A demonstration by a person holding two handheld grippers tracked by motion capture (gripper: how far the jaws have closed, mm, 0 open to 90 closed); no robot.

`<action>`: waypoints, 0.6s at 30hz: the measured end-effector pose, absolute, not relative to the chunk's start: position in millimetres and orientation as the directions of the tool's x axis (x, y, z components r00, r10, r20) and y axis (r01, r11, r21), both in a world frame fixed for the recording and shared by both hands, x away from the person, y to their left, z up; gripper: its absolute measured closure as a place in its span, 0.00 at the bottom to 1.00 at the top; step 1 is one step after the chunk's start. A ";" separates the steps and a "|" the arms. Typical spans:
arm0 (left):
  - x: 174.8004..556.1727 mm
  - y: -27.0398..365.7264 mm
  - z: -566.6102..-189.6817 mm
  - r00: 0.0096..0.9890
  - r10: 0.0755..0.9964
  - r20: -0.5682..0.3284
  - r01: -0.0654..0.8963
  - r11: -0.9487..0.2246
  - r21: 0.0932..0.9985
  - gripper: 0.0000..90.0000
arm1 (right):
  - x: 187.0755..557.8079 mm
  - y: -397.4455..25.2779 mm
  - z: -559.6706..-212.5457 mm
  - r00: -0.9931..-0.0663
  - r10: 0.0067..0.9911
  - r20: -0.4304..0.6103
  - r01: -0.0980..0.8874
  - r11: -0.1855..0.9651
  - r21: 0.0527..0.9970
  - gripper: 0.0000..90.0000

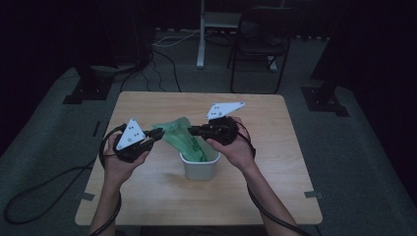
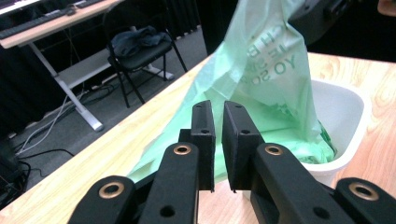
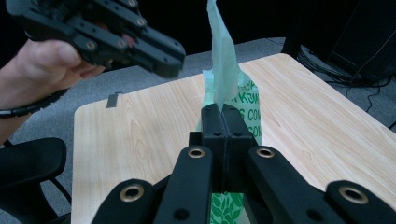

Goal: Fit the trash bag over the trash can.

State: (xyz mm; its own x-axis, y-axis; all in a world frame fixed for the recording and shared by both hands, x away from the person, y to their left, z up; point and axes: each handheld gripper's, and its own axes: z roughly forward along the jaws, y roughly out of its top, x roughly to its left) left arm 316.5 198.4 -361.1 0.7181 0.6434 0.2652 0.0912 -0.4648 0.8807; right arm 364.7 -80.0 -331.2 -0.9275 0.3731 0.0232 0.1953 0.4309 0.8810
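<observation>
Green bag (image 1: 179,132) pinched in right gripper (image 3: 223,122) jaws, left gripper (image 2: 218,140) jaws slightly apart (bag edge between), over white bin (image 1: 199,169).

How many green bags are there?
1. The green bag hangs partly inside the white bin in the middle of the table, pinched by the right gripper, with the left gripper at its other edge. More might be hidden inside the bin.
</observation>
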 end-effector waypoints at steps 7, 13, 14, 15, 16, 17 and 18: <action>322.3 185.3 -366.8 0.707 0.645 0.292 0.098 -0.498 0.862 0.90 | 362.0 -81.5 -328.9 -0.930 0.367 0.023 0.191 0.428 0.884 1.00; 330.3 185.6 -369.5 0.687 0.669 0.284 0.122 -0.492 0.862 0.86 | 360.1 -82.7 -327.7 -0.932 0.363 0.018 0.184 0.426 0.886 1.00; 330.3 185.6 -369.5 0.687 0.669 0.284 0.122 -0.492 0.862 0.86 | 360.1 -82.7 -327.7 -0.932 0.363 0.018 0.184 0.426 0.886 1.00; 332.2 186.2 -370.7 0.683 0.675 0.280 0.130 -0.489 0.862 0.86 | 360.0 -82.6 -327.5 -0.932 0.362 0.019 0.183 0.425 0.887 1.00; 333.0 187.1 -371.1 0.682 0.678 0.273 0.134 -0.483 0.865 0.85 | 359.7 -82.4 -327.6 -0.933 0.361 0.017 0.181 0.426 0.886 1.00; 333.9 188.9 -371.5 0.684 0.680 0.262 0.135 -0.472 0.871 0.85 | 359.5 -82.4 -327.7 -0.932 0.361 0.017 0.181 0.428 0.885 1.00; 334.3 191.7 -371.8 0.687 0.682 0.250 0.135 -0.459 0.878 0.85 | 359.1 -82.6 -327.8 -0.933 0.360 0.016 0.181 0.430 0.885 1.00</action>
State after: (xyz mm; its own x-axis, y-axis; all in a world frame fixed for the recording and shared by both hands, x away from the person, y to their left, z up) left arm 334.3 191.7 -371.8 0.6871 0.6820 0.2505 0.1352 -0.4588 0.8782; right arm 359.1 -82.6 -327.8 -0.9326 0.3605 0.0158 0.1810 0.4296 0.8847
